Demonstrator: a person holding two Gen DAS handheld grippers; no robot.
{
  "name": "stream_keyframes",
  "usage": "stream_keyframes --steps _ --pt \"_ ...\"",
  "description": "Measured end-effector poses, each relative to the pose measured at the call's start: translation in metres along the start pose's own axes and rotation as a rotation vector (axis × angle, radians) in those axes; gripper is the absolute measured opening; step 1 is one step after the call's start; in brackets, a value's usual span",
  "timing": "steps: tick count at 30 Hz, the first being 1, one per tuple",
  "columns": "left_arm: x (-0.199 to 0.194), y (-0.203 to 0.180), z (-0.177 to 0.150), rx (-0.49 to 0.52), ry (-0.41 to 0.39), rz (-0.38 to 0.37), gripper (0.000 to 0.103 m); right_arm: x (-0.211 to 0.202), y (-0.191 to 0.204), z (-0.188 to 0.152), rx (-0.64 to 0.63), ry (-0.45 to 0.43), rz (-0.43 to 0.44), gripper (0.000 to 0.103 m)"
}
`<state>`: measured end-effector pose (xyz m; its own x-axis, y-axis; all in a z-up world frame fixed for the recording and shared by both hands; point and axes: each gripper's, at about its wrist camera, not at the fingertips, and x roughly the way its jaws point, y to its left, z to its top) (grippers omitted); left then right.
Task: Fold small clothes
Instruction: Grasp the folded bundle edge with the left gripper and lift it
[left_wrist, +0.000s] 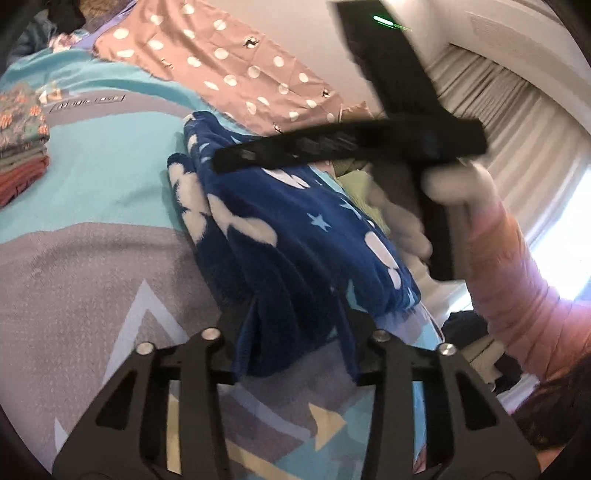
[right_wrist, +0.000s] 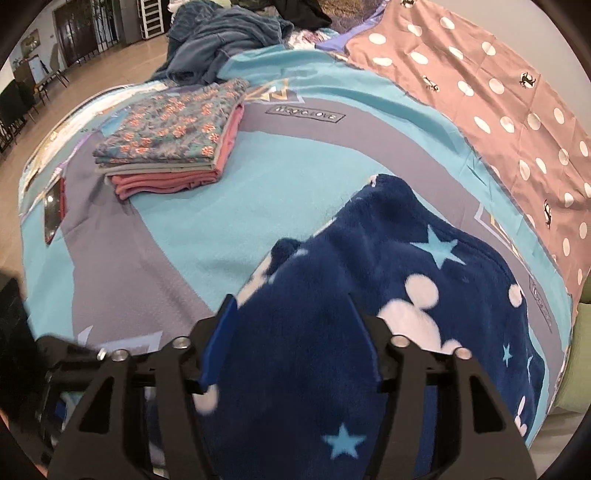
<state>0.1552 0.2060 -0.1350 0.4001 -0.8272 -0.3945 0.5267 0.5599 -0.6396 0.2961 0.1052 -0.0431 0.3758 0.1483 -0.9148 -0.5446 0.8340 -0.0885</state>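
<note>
A dark blue fleece garment (left_wrist: 288, 229) with white mouse heads and pale blue stars lies on the bed. My left gripper (left_wrist: 295, 332) is shut on its near edge, and the cloth hangs bunched between the fingers. My right gripper (right_wrist: 291, 332) is shut on another edge of the same garment (right_wrist: 417, 258), which drapes over its fingers and hides the tips. The right gripper's body also shows blurred in the left wrist view (left_wrist: 369, 144), held in a hand with a pink sleeve.
The teal and grey bedspread (right_wrist: 258, 177) covers the bed. A stack of folded clothes (right_wrist: 173, 147) with a floral piece on top sits at the far left. A brown polka-dot cloth (right_wrist: 480, 92) lies along the right. A heap of dark clothes (right_wrist: 221, 37) lies at the far end.
</note>
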Motion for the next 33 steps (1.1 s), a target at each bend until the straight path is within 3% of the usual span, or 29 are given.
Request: stream_keyframes --steps 4,7,8,9,11,12,13,14,15,16,17,19,22,26,28,30,31,33 --pt "0.0 0.012 -0.001 -0.052 0.007 -0.015 0.025 0.03 0.017 0.018 -0.072 0.102 -0.069 0.069" --pt "0.003 0.019 -0.002 -0.082 0.018 -0.016 0.024 0.061 0.024 0.023 -0.096 0.18 -0.141 0.068" --pt "0.004 0.019 -0.002 -0.081 0.021 -0.007 0.023 0.067 0.023 0.025 -0.096 0.172 -0.163 0.045" --pt "0.003 0.017 -0.002 -0.075 0.02 0.01 0.019 0.067 0.02 0.028 -0.07 0.154 -0.161 0.038" --pt "0.001 0.012 -0.004 -0.062 0.028 0.049 0.014 0.059 0.009 0.037 0.018 0.076 -0.07 0.016" --pt "-0.001 0.01 -0.006 -0.06 0.037 0.056 0.011 0.053 0.002 0.039 0.05 0.008 0.037 0.007" --pt "-0.002 0.009 -0.011 -0.059 0.055 0.034 0.01 0.05 -0.002 0.04 0.076 -0.03 0.219 0.0" --pt "-0.003 0.008 -0.015 -0.056 0.069 0.021 0.01 0.049 -0.004 0.04 0.107 -0.039 0.422 0.0" --pt "-0.002 0.007 -0.02 -0.057 0.083 0.041 0.01 0.05 0.002 0.039 0.107 -0.035 0.459 0.0" --pt "-0.003 0.008 -0.021 -0.068 0.087 0.049 0.01 0.051 0.011 0.038 0.075 -0.035 0.345 0.0" --pt "-0.005 0.008 -0.02 -0.075 0.085 0.05 0.01 0.052 0.016 0.036 0.054 -0.034 0.291 0.0" --pt "-0.007 0.004 -0.018 -0.062 0.083 0.076 0.01 0.046 0.013 0.03 0.085 -0.036 0.248 0.0" --pt "-0.008 -0.006 -0.021 -0.021 0.085 0.125 0.012 0.012 0.004 0.008 0.058 -0.114 0.208 0.004" --pt "-0.01 -0.007 -0.019 -0.037 0.087 0.14 0.016 -0.046 -0.02 -0.049 0.038 -0.284 0.098 0.029" --pt "-0.007 -0.012 -0.016 -0.019 0.087 0.168 0.026 -0.064 -0.032 -0.082 0.06 -0.356 0.043 0.041" --pt "-0.008 -0.022 -0.015 0.022 0.08 0.226 0.061 -0.08 -0.042 -0.116 0.109 -0.415 -0.014 0.054" --pt "-0.007 -0.027 -0.016 0.041 0.076 0.253 0.065 -0.087 -0.046 -0.137 0.148 -0.438 -0.053 0.063" --pt "-0.006 -0.035 -0.015 0.069 0.079 0.27 0.065 -0.092 -0.049 -0.17 0.186 -0.421 -0.088 0.068"
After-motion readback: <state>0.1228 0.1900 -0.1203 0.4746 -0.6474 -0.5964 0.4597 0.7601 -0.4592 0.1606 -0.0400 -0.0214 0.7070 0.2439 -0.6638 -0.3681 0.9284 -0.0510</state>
